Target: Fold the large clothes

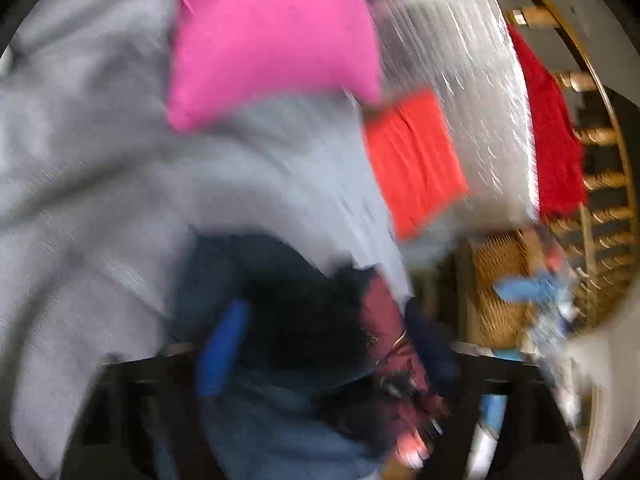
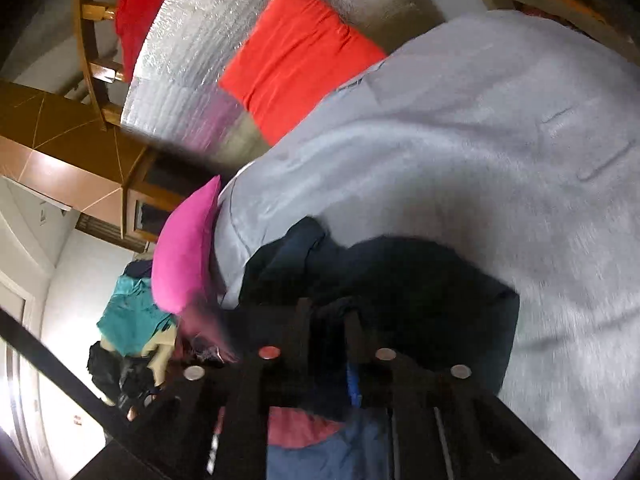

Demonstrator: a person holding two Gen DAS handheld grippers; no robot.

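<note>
A dark navy garment [image 2: 376, 276] hangs bunched in front of my right gripper [image 2: 328, 320], whose black fingers [image 2: 300, 332] are shut on its cloth. In the left wrist view the same dark garment [image 1: 304, 320] fills the lower middle, with maroon and blue parts. My left gripper [image 1: 280, 360] is blurred and mostly covered by the cloth, so its jaws do not show clearly. Behind the garment lies a grey blanket [image 1: 100, 160] that also shows in the right wrist view [image 2: 480, 140].
A pink pillow [image 1: 272, 36] and an orange-red pillow [image 1: 416, 160] lie on the blanket and silver mat [image 1: 460, 40]. A red cloth [image 1: 556, 140] hangs on a wooden rail. A pile of clothes [image 2: 132, 320] lies at the left in the right wrist view.
</note>
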